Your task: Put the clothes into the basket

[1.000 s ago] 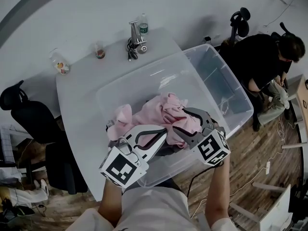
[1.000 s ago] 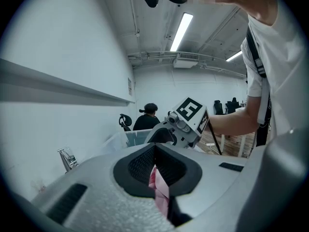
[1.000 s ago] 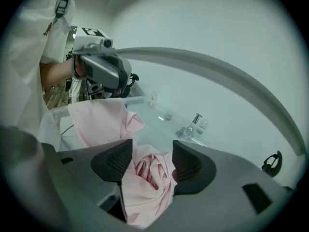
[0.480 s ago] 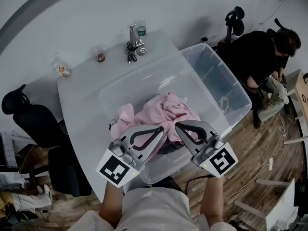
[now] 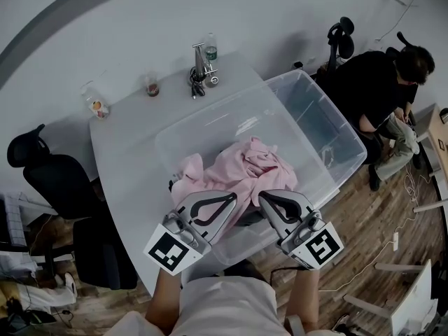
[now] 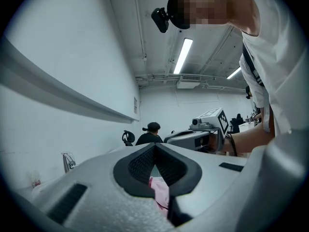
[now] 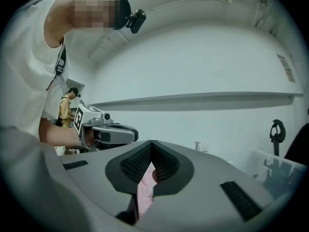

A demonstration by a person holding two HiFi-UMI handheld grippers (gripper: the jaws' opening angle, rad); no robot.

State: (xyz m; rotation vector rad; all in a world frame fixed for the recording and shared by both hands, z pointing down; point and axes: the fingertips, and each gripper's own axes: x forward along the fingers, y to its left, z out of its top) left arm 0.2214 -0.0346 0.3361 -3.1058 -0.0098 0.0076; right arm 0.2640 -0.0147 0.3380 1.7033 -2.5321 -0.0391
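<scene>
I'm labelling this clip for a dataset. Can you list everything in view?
table: one, white, under the bins
near bin: one, clear, in front of the person
far bin: one, clear, right of the near bin
pink clothes: one heap, pink, at the near bin
bottle: one, green label, table's far edge
metal fixture: one, silver, beside the bottle
small jar: one, clear, far left of the table
small bottle: one, clear, table's left corner
office chairs: two, black, left and far right
seated person: one, black top, right
left gripper: grey, shut on pink clothes
right gripper: grey, shut on pink clothes
</scene>
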